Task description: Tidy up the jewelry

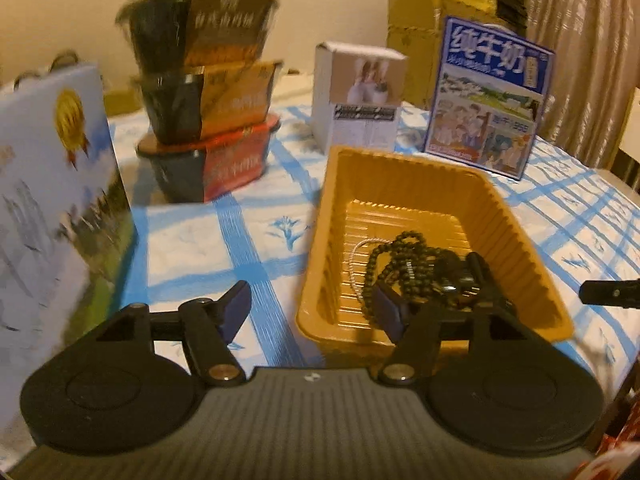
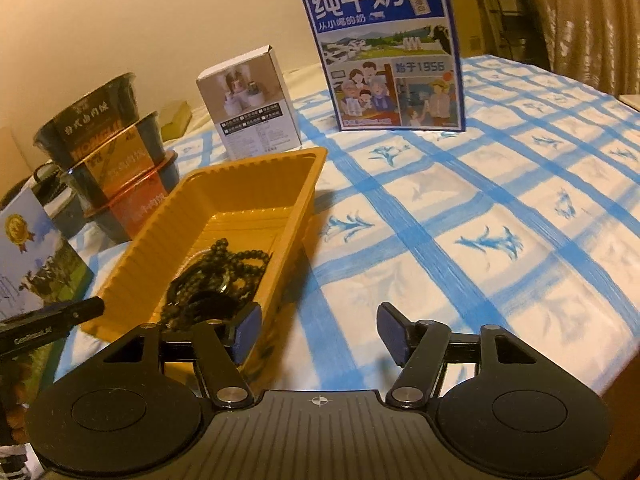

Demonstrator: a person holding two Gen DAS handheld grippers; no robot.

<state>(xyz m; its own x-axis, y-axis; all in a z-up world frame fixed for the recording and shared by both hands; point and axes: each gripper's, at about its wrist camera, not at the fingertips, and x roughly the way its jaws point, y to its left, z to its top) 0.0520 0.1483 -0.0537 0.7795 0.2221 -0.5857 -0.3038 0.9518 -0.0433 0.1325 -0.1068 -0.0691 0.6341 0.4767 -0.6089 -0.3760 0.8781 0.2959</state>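
Observation:
An orange plastic tray (image 1: 404,168) stands on the blue-checked tablecloth. In it lie a dark beaded necklace (image 1: 404,258), a thin silver chain (image 1: 356,256) and a dark round piece. My left gripper (image 1: 314,308) is open and empty, near the tray's front left corner; its right finger is over the tray's near rim. In the right wrist view the tray (image 2: 248,176) sits left of centre with the beads (image 2: 224,272) inside. My right gripper (image 2: 318,332) is open and empty, just right of the tray's near end.
Three stacked instant-noodle bowls (image 1: 204,96) stand at the back left. A small white box (image 1: 356,96) and a blue milk carton (image 1: 488,96) stand behind the tray. A blue-and-white carton (image 1: 52,208) is close on the left. The table's edge (image 2: 624,364) is near right.

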